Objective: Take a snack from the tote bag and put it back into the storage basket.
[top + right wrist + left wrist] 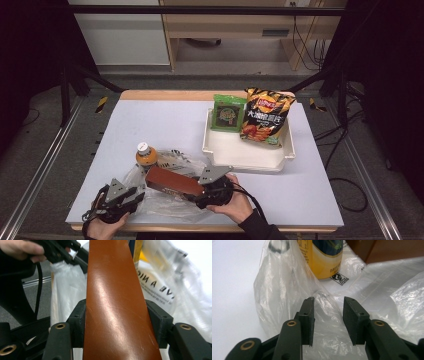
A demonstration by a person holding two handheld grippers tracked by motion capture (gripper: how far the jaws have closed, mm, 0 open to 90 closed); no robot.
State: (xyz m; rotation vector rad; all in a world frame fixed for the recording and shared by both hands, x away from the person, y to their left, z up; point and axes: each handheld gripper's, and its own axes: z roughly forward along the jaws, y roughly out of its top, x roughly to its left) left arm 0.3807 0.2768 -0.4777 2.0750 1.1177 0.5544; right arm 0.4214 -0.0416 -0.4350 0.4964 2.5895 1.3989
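Observation:
A long brown box [172, 182] lies slanted over a clear plastic bag [170, 202] near the table's front edge. My right gripper [197, 190] is shut on the box's right end; in the right gripper view both pads press the sides of the box [115, 302]. An orange drink bottle [146, 155] stands upright at the bag's far left side. My left gripper [139, 196] rests at the bag's left edge. Its jaws [328, 302] stand apart with loose bag film [279, 290] between them, and the bottle [324, 257] is just ahead.
A white tray [250, 160] sits at the back right of the white table [150, 120]. A green packet [228, 113] and a chips bag [264, 116] lean at the tray's far side. The other hand and its gripper [60, 252] show beyond the box.

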